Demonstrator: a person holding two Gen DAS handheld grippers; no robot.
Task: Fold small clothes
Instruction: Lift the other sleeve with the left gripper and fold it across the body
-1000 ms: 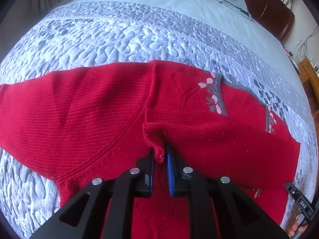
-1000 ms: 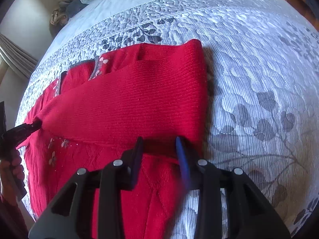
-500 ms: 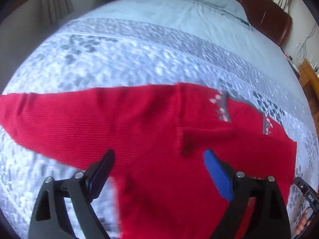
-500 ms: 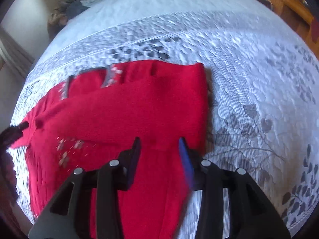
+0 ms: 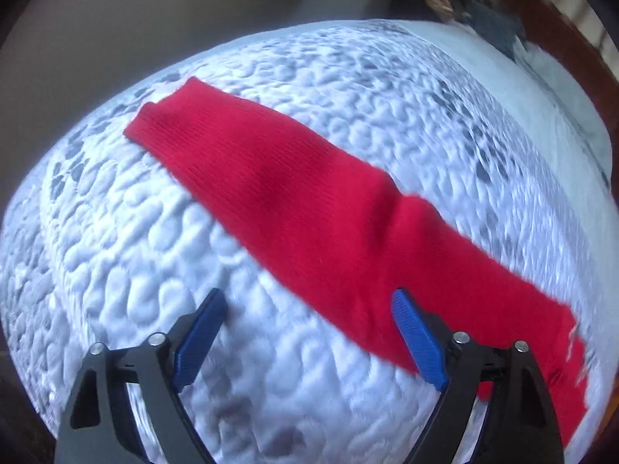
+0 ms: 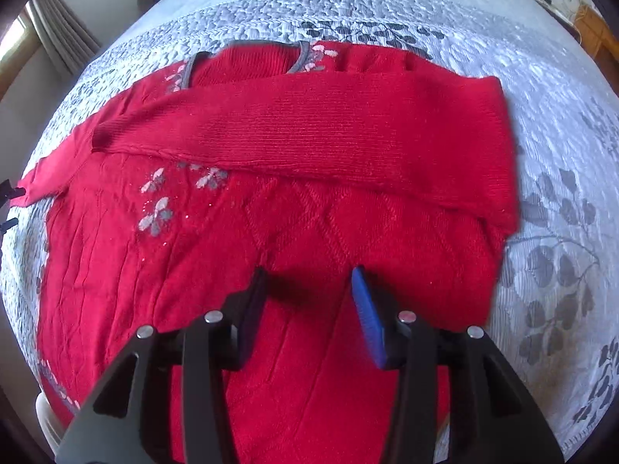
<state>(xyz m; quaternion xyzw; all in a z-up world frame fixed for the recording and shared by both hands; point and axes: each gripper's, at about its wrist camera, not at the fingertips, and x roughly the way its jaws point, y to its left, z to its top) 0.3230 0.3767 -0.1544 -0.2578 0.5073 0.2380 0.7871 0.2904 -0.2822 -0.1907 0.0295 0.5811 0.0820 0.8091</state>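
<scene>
So the left gripper [image 5: 309,332] has its jaws spread really wide, they've just been opening and there's nothing between them, just bare bedspread underneath. The blue ribbed pads [image 5: 416,338] sit on black plastic arms with silver rivets. Its right-hand pad overlaps the edge of the one sleeve [image 5: 294,201] that's laid out flat, but I can't tell if it actually touches the knit. That sleeve is a long ribbed red strip running diagonally toward the bed's far left edge, cuff end squared off and lying flat.

The right gripper [image 6: 309,290] is roughly half open, jaws also just been widening, empty between them, hovering over the lower body of the red sweater [image 6: 232,270]. Can't tell if the tips touch the fabric; there's a dark shadow right under them.

The sweater itself is a fine rib knit with a raised diamond pattern down the front, little grey and pink flowers [image 6: 156,212] on the chest, and grey trim at the neckline [image 6: 189,69]. The other sleeve [image 6: 309,131] is folded across the chest as a neat horizontal band, with its cuff near the left side.

It's all lying on a pale quilted bedspread [image 6: 561,116], puffy pebbly texture, grey leaf print, with the sweater's hem toward the near edge.
</scene>
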